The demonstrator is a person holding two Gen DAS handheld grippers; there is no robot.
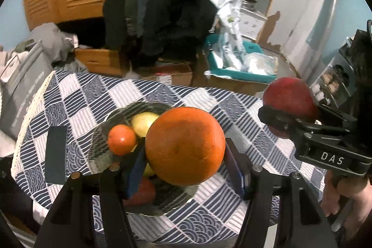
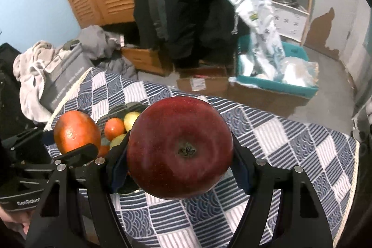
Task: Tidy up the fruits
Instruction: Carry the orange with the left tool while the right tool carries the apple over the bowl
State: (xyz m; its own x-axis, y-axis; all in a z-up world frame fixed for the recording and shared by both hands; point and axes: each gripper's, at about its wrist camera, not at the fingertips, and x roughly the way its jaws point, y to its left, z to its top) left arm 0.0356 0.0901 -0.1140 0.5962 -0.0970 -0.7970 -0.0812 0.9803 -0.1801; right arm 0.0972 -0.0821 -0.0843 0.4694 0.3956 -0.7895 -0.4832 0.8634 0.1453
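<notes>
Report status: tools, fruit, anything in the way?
Left tool shut on orange, above bowl. Right tool shut on apple, over tablecloth. Nothing blocking.

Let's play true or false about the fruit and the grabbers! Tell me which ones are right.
1. The left gripper holds an orange. True.
2. The right gripper holds a banana. False: it holds a red apple.
3. The glass bowl is empty. False: a small orange fruit and a yellow fruit lie in it.
4. The tablecloth is blue-and-white checked. True.
5. The red apple sits on the tablecloth. False: the jaws hold it above.
</notes>
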